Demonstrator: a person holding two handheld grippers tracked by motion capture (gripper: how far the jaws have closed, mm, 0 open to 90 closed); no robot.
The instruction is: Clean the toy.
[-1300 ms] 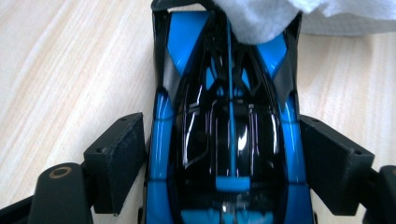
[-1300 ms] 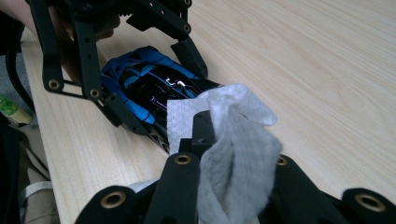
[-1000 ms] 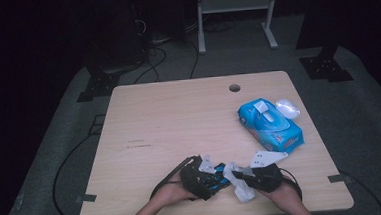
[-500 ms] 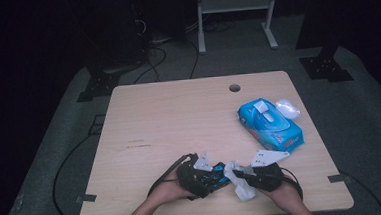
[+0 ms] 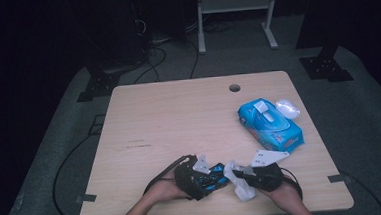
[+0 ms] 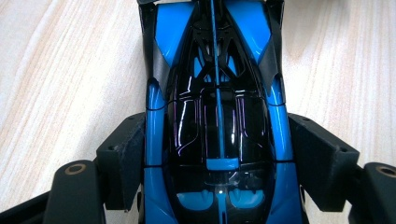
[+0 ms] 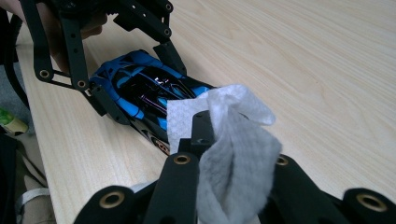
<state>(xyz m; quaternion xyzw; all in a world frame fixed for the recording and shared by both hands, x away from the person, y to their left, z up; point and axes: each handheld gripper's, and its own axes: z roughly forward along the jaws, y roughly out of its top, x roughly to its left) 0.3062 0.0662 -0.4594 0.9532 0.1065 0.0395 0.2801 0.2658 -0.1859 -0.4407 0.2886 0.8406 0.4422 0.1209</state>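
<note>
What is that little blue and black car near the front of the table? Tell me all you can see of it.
The toy car is a low, sleek racing model, glossy like moulded plastic: bright blue body panels around a shiny black cabin, with a thin blue stripe down the middle. It sits upright on the wooden table near the person's edge. The left gripper clamps its sides, one black jaw against each flank. From the other side, the white wipe held in the right gripper lies against one end of it.
</note>
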